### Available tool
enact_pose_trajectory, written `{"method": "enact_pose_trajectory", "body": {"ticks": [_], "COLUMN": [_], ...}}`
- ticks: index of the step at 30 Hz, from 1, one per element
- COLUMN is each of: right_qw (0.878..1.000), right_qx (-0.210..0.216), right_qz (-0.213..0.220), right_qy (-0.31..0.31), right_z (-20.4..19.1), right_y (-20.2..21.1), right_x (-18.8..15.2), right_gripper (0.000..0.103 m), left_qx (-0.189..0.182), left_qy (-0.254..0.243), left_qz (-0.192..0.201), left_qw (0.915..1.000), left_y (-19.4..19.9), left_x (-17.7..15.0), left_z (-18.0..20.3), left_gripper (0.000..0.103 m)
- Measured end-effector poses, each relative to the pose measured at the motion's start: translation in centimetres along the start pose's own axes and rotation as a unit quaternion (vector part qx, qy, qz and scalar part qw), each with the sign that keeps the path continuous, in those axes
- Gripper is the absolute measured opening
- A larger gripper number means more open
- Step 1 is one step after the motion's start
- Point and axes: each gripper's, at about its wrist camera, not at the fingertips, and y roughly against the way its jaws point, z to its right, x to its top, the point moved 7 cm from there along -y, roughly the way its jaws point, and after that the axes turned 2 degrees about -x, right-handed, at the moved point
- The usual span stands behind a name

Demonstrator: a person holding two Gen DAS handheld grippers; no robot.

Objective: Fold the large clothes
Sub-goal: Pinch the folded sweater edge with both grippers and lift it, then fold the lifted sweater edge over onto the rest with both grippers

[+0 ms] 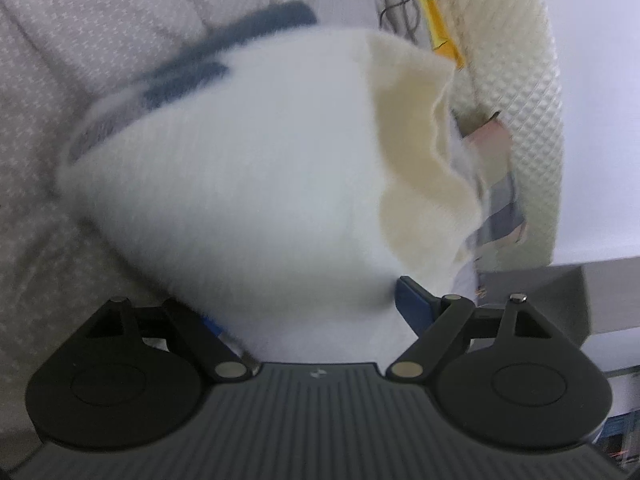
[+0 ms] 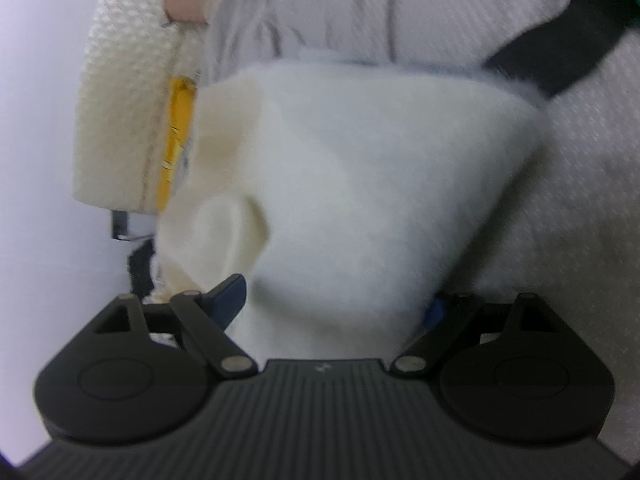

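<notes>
A large white fluffy garment (image 1: 248,184) with dark blue stripes (image 1: 188,76) near its far edge hangs from my left gripper (image 1: 316,312), which is shut on it; its blue fingertips (image 1: 412,300) are partly buried in the cloth. In the right wrist view the same white garment (image 2: 360,184) is bunched between the blue fingertips (image 2: 228,292) of my right gripper (image 2: 332,304), which is shut on it. The cloth is blurred in both views and is lifted above the bed.
A grey patterned bedsheet (image 1: 60,60) lies under the garment, also in the right wrist view (image 2: 580,160). A cream quilted mattress edge (image 1: 532,80) with a yellow strip (image 1: 436,12) runs along one side (image 2: 120,100). A grey box (image 1: 560,300) stands near it.
</notes>
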Motion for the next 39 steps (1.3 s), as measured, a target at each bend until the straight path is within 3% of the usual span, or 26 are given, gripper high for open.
{"method": "enact_pose_trajectory", "body": {"ticks": [6,9,11,17,22,26,28,33,39], "right_qw": [0.996,0.992,0.993,0.999,0.999,0.997,0.996,0.99,0.988], "right_qx": [0.083,0.107,0.1,0.02,-0.006,-0.018,-0.012,0.0,0.036], "right_qz": [0.029,0.042,0.044,0.036,0.041,0.061,0.071,0.107,0.115], "right_qy": [0.027,0.048,0.049,-0.013,0.023,0.051,0.055,0.089,0.099], "right_z": [-2.2,-3.3,-3.1,1.0,0.1,0.3,0.1,-1.2,-2.1], "right_y": [2.3,2.9,2.7,0.0,-1.4,-0.6,0.1,1.5,4.5], "right_x": [0.4,0.4,0.3,0.9,0.6,0.5,0.6,0.0,-0.7], "right_gripper": [0.09,0.09,0.09,0.087,0.074,0.053,0.047,0.041,0.041], "left_qx": [-0.083,-0.102,-0.088,-0.042,0.007,0.027,0.036,0.047,0.019], "left_qy": [-0.008,-0.012,-0.006,0.072,0.027,0.003,-0.019,-0.075,-0.111], "left_qz": [0.024,0.034,0.028,0.006,0.016,0.028,0.041,0.073,0.081], "left_qw": [0.9962,0.9941,0.9957,0.9965,0.9995,0.9992,0.9983,0.9933,0.9903], "left_y": [2.1,2.6,2.3,0.6,-0.6,-0.9,-0.8,0.6,4.2], "left_x": [0.4,0.4,0.2,0.8,1.3,1.9,1.9,1.8,0.3], "left_z": [2.1,2.9,2.5,-0.8,0.0,0.6,0.7,1.7,3.1], "left_gripper": [0.086,0.086,0.086,0.086,0.082,0.066,0.058,0.041,0.039]}}
